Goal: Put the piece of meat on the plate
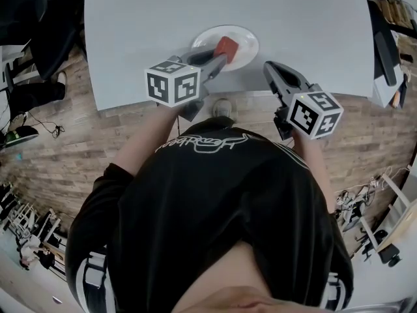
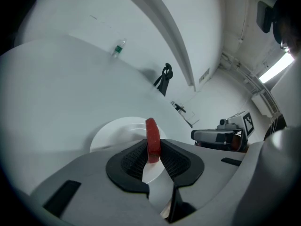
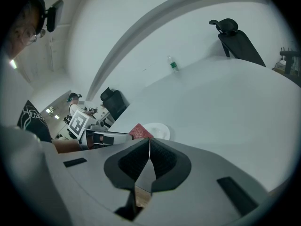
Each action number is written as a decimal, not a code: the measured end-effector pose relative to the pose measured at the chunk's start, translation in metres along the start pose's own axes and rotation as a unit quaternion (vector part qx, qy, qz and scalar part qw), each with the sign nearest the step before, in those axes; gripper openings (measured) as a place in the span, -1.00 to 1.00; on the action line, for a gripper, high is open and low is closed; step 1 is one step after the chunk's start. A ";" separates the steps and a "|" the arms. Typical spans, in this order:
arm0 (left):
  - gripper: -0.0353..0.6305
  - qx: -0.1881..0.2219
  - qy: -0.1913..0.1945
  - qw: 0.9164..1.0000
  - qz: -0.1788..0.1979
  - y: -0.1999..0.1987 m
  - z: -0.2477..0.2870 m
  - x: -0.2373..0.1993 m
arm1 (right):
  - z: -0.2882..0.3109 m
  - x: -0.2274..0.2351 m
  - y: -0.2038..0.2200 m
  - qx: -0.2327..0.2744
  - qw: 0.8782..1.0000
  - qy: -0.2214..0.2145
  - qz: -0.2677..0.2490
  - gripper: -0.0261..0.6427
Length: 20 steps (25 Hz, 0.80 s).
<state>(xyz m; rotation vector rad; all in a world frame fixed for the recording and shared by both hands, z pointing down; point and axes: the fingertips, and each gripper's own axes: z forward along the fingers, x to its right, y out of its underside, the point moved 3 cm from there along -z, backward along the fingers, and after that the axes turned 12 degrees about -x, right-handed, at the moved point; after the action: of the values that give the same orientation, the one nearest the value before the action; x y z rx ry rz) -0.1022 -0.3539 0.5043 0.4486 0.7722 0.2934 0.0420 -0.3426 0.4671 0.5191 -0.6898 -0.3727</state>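
A red slab of meat (image 1: pixel 226 47) hangs over the white plate (image 1: pixel 244 39) near the table's front edge. My left gripper (image 1: pixel 218 59) is shut on it. In the left gripper view the meat (image 2: pixel 152 139) stands on edge between the pads, above the plate (image 2: pixel 117 132). My right gripper (image 1: pixel 268 67) rests to the right of the plate, its jaws pressed together with nothing in them. The right gripper view shows the meat (image 3: pixel 139 132) held over the plate (image 3: pixel 159 129) by the left gripper (image 3: pixel 131 136).
The grey table (image 1: pixel 130 25) stretches back from the plate. A small bottle (image 2: pixel 118 47) stands far off on it. An office chair (image 3: pixel 236 40) is beyond the table, and desks and cables lie on the wooden floor (image 1: pixel 58 149) around.
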 end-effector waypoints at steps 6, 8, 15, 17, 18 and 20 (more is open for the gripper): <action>-0.64 -0.003 -0.020 0.999 0.026 0.000 0.002 0.002 | 0.002 0.003 0.004 -0.006 1.000 -0.003 0.002 -0.89; -0.62 0.000 -0.027 0.999 0.031 0.000 0.002 0.002 | 0.002 0.003 0.005 -0.008 1.000 -0.005 0.003 -0.89; -0.55 -0.004 -0.072 0.995 0.063 0.000 0.003 0.001 | 0.006 0.005 0.007 -0.015 1.000 -0.015 0.005 -0.89; -0.52 -0.007 -0.085 0.994 0.075 0.001 0.004 0.000 | 0.007 0.005 0.007 -0.017 1.000 -0.018 0.003 -0.89; -0.50 -0.008 -0.091 0.993 0.081 0.002 0.004 0.000 | 0.008 0.005 0.008 -0.017 1.000 -0.019 0.001 -0.89; -0.49 -0.011 -0.098 0.992 0.085 0.002 0.004 -0.001 | 0.009 0.004 0.007 -0.017 1.000 -0.022 0.001 -0.89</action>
<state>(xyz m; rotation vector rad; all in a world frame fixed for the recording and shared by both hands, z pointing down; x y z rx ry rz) -0.0998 -0.3534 0.5085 0.5156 0.5402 0.4096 0.0399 -0.3414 0.4791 0.4795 -0.7246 -0.3943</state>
